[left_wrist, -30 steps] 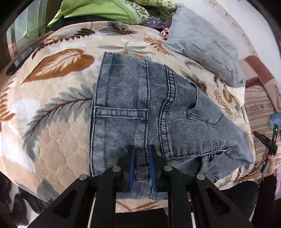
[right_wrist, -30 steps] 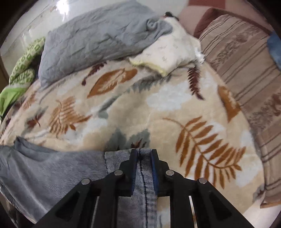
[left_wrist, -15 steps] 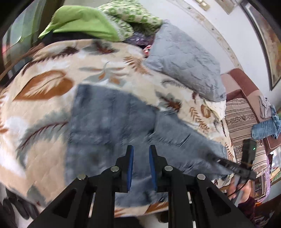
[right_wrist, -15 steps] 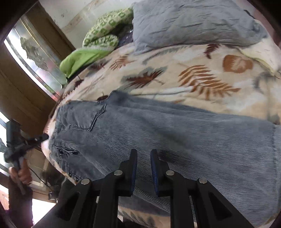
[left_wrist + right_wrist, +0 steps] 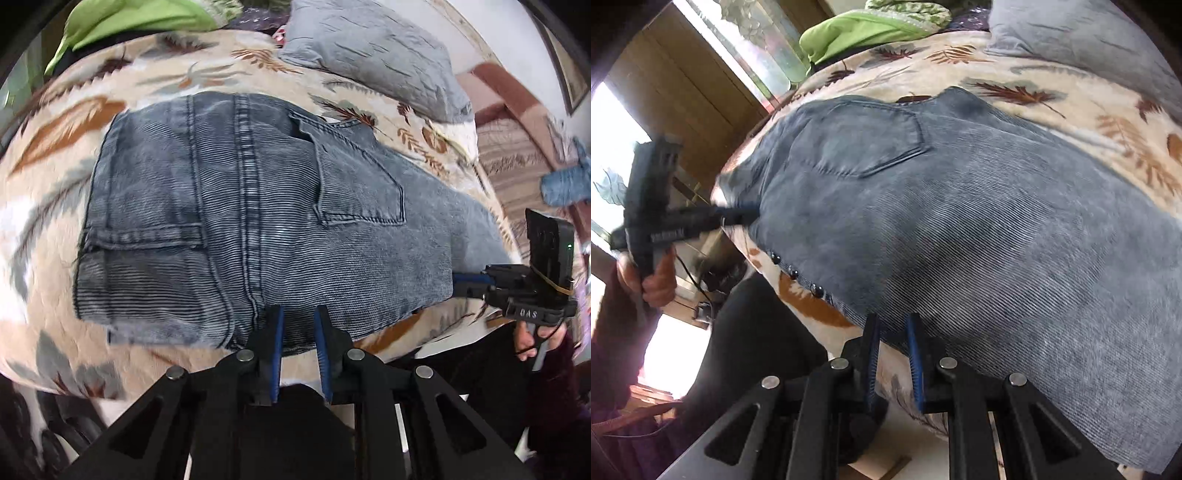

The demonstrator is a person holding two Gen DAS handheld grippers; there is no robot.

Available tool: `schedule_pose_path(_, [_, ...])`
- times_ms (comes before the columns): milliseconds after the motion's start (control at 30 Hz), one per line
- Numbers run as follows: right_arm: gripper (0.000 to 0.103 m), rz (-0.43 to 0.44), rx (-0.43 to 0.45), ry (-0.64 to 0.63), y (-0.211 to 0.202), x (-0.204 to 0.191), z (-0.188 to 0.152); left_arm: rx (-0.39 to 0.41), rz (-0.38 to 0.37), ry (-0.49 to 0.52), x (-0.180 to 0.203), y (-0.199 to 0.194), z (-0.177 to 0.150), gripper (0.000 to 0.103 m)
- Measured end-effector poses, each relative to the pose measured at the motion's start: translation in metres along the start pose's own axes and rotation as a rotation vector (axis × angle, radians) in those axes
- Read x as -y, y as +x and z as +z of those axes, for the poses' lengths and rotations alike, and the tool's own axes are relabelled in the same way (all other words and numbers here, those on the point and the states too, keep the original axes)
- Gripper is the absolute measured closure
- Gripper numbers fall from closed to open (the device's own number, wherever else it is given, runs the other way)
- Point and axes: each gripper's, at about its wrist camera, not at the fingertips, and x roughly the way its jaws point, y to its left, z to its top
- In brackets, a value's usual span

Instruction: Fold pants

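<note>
Your pants [image 5: 258,206] lie flat on the bed [image 5: 55,155], seat up, waist end toward the near left corner and the legs running off to the right along the near edge. Your left gripper [image 5: 298,332] sits at that near hem with its jaws a little spread and nothing visibly pinched; if you squeeze there you may catch one layer only, and the fold would drag crooked, or nip the blanket with it. The buttons [image 5: 793,274] on the fly edge lie close to the bed's near edge, so a pull toward you could slide that side off. Your right gripper [image 5: 892,339] is also at the near edge, further right, jaws slightly parted and, by my reading, empty. Lift the two ends unevenly and the heavy ribbed cloth will likely sag between them.
</note>
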Motion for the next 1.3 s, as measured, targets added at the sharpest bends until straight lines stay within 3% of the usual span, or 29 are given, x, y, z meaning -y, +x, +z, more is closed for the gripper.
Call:
schedule_pose_path(133, [0.085, 0.035, 0.134, 0.086, -0.031, 0.022, 0.006, 0.071, 0.022, 0.02, 0.011, -0.022, 0.011, 0.084])
schedule_pose_path(267, [0.085, 0.027, 0.224, 0.162, -0.045, 0.037, 0.013, 0.149, -0.016, -0.008, 0.016, -0.031, 0.025, 0.081])
schedule_pose_path(367, [0.085, 0.01, 0.221, 0.205, -0.04, 0.04, 0.016, 0.122, 0.003, -0.008, 0.023, -0.012, 0.029, 0.078])
schedule_pose_path(433, [0.085, -0.01, 0.198, 0.225, -0.037, 0.046, 0.016, 0.063, 0.046, 0.01, 0.031, 0.012, 0.028, 0.078])
schedule_pose_path(567, [0.085, -0.038, 0.083, 0.221, -0.022, 0.055, 0.011, 0.022, 0.088, 0.044, 0.034, 0.026, 0.017, 0.078])
schedule_pose_path(600, [0.084, -0.036, 0.042, 0.215, -0.016, 0.058, 0.006, 0.004, 0.086, 0.037, 0.032, 0.027, 0.014, 0.078])
schedule_pose_path(733, [0.084, 0.033, 0.032, 0.198, -0.023, 0.066, -0.007, -0.027, 0.072, 0.027, 0.025, 0.029, 0.009, 0.075])
schedule_pose_path(833, [0.085, 0.078, 0.031, 0.238, -0.029, 0.077, -0.012, -0.044, 0.083, 0.019, 0.026, 0.028, 0.011, 0.075])
schedule_pose_path(900, [0.085, 0.055, 0.048, 0.228, -0.039, 0.078, -0.012, -0.044, 0.103, 0.032, 0.03, 0.024, 0.011, 0.075])
schedule_pose_path(1067, [0.085, 0.037, 0.196, 0.255, -0.068, 0.086, -0.01, 0.047, 0.05, 0.055, 0.053, 0.008, 0.022, 0.075])
schedule_pose_path(1133, [0.085, 0.031, 0.245, 0.264, -0.074, 0.087, 0.0, 0.076, 0.02, 0.064, 0.066, 0.01, 0.026, 0.072])
schedule_pose_path(1167, [0.085, 0.057, 0.257, 0.274, -0.073, 0.087, 0.006, 0.085, 0.02, 0.071, 0.072, 0.013, 0.028, 0.066])
schedule_pose_path(1200, [0.085, 0.07, 0.268, 0.278, -0.071, 0.085, 0.013, 0.093, 0.029, 0.081, 0.08, 0.019, 0.03, 0.057])
schedule_pose_path(1300, [0.085, 0.056, 0.276, 0.272, -0.058, 0.075, 0.037, 0.093, 0.073, 0.091, 0.091, 0.036, 0.033, 0.049])
